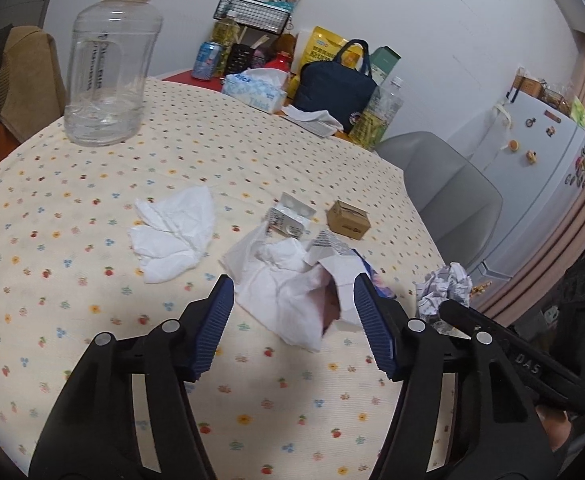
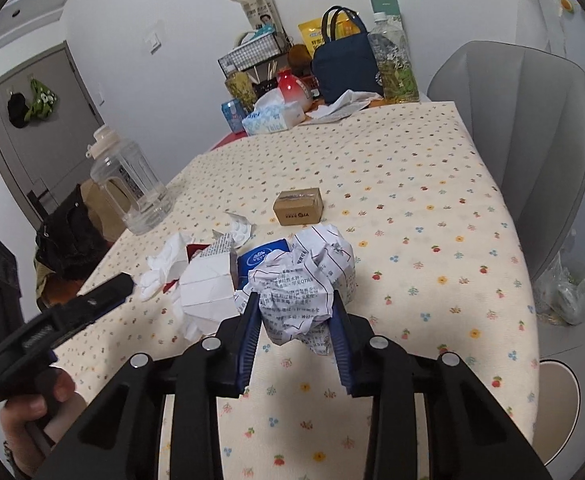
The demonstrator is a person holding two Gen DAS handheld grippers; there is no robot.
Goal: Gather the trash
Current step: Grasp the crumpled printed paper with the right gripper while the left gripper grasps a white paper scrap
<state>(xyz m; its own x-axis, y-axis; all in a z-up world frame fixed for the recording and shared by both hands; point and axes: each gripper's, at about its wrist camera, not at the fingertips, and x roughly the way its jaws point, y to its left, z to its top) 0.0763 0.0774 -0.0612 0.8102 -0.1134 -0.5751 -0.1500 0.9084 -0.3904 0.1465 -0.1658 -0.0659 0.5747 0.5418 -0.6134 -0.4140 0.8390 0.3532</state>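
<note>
Two tongs at work: my right tongs (image 2: 294, 330) pinch the crumpled printed paper (image 2: 308, 280) just before the cardboard box (image 2: 298, 206); my left tongs (image 1: 292, 320) gape around the tissue pile (image 1: 288, 280) beside it. Squeeze low, lift slowly.

1. Your right gripper (image 2: 295, 304) sits at six o'clock, its blue pads pressing both sides of the crumpled printed paper ball (image 2: 312, 280).
2. At nine o'clock of the ball lies a heap of white tissues (image 2: 202, 292).
3. At twelve o'clock stands a small cardboard box (image 2: 298, 207).
4. Your left gripper (image 2: 108, 288) enters from eight o'clock.
</note>
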